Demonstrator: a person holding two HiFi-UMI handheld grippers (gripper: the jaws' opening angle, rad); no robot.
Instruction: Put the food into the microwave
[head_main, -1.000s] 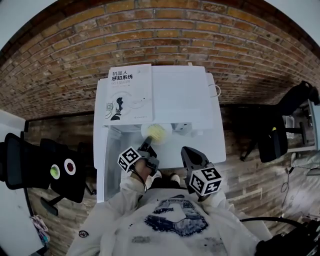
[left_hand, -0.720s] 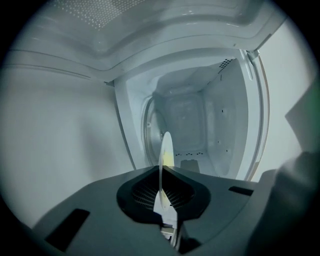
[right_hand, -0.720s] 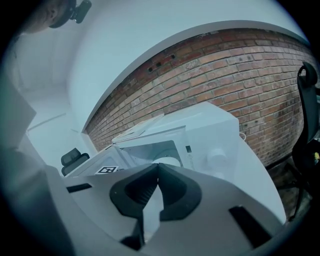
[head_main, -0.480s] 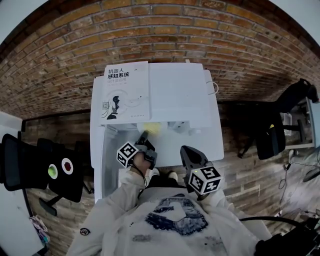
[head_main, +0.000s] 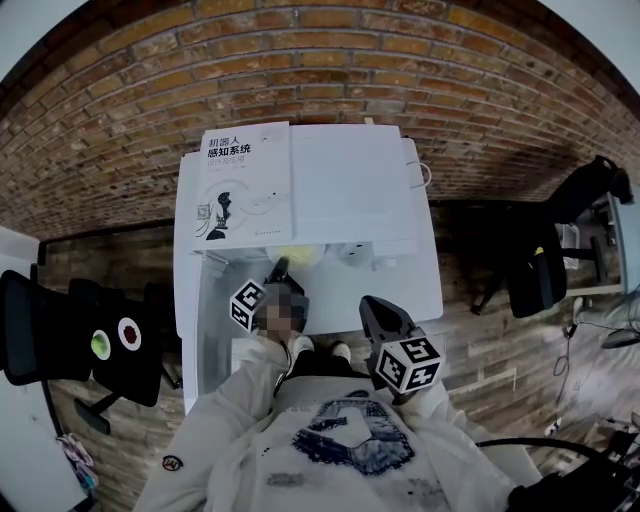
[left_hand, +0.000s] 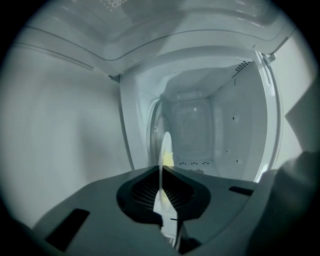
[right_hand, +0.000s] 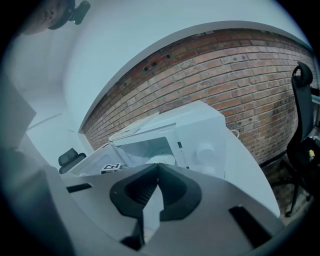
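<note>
A white microwave (head_main: 350, 190) stands with its door (head_main: 186, 300) swung open to the left. My left gripper (head_main: 278, 275) is at the opening, shut on the rim of a thin white plate (left_hand: 164, 147). The plate carries yellow food (left_hand: 169, 159) and shows edge-on before the bare cavity (left_hand: 200, 130). From the head view only a yellowish sliver of the plate (head_main: 300, 255) shows under the microwave's top edge. My right gripper (head_main: 375, 315) hangs back near my body, shut with nothing in it. It looks at the microwave (right_hand: 200, 130) from the right.
A white book (head_main: 245, 180) lies on the microwave's top at the left. Black office chairs stand at the far left (head_main: 60, 330) and the right (head_main: 545, 270). Brick surfaces surround the microwave, and a control knob (right_hand: 205, 150) sits on its front right.
My left gripper has moved forward with the plate, which has slid under the microwave's top edge into the opening. The right gripper has stayed put.
</note>
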